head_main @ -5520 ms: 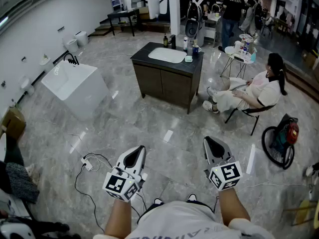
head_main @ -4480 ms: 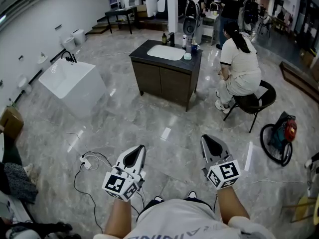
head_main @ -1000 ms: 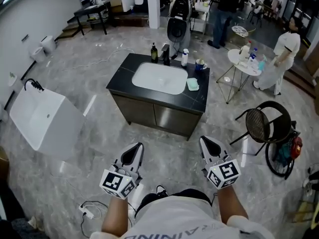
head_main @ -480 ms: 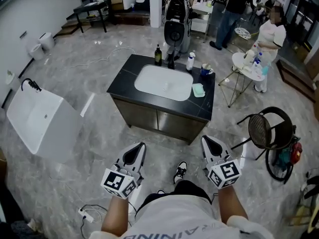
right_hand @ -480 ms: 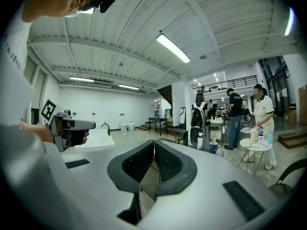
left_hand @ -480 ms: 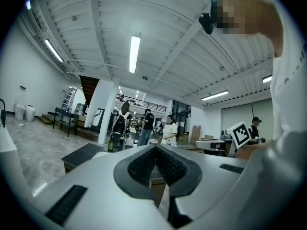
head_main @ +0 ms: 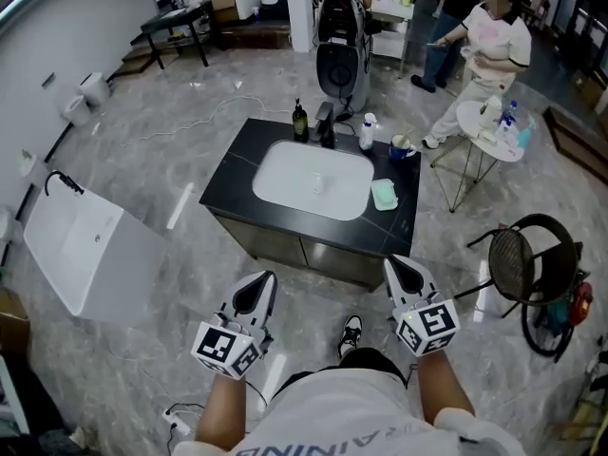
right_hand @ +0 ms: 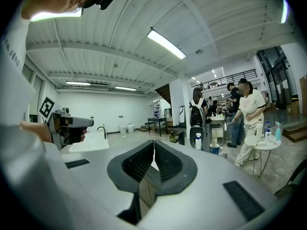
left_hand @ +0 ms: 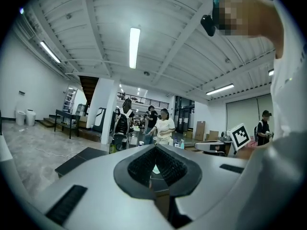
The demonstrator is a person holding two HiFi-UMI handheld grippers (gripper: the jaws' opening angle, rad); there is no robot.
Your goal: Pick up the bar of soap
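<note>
Both grippers are closed and empty: the left gripper (head_main: pixel 255 295) and the right gripper (head_main: pixel 407 275) each show their ribbed pads drawn together with nothing caught between them. They are held side by side, low in front of the person and pointing forward, short of the vanity.

A pale green bar of soap (head_main: pixel 384 195) lies on the black countertop (head_main: pixel 233 164), ahead of the right gripper and slightly to its inner side. It is well apart from the left gripper, which faces the other front corner of the cabinet. The right gripper is judged the nearer one for the pick. The bar is small in the head view. Its longer side seems to run front to back, roughly in line with the way the right gripper points, so the jaws would likely close across its short width.

Just left of the soap sits the white basin (head_main: pixel 313 180), its rim close beside the bar. Beyond the soap, at the back of the counter, stand a mug (head_main: pixel 401 146), a white bottle (head_main: pixel 367 133), the dark faucet (head_main: pixel 326 126) and a dark pump bottle (head_main: pixel 300 122). Between the right gripper and the soap there is only the counter's front edge, with bare counter before the bar. A black chair (head_main: pixel 527 255) stands off to the right gripper's outer side, and a freestanding white sink (head_main: pixel 85 250) well to the left gripper's outer side. Neither is judged to be in the way.
</note>
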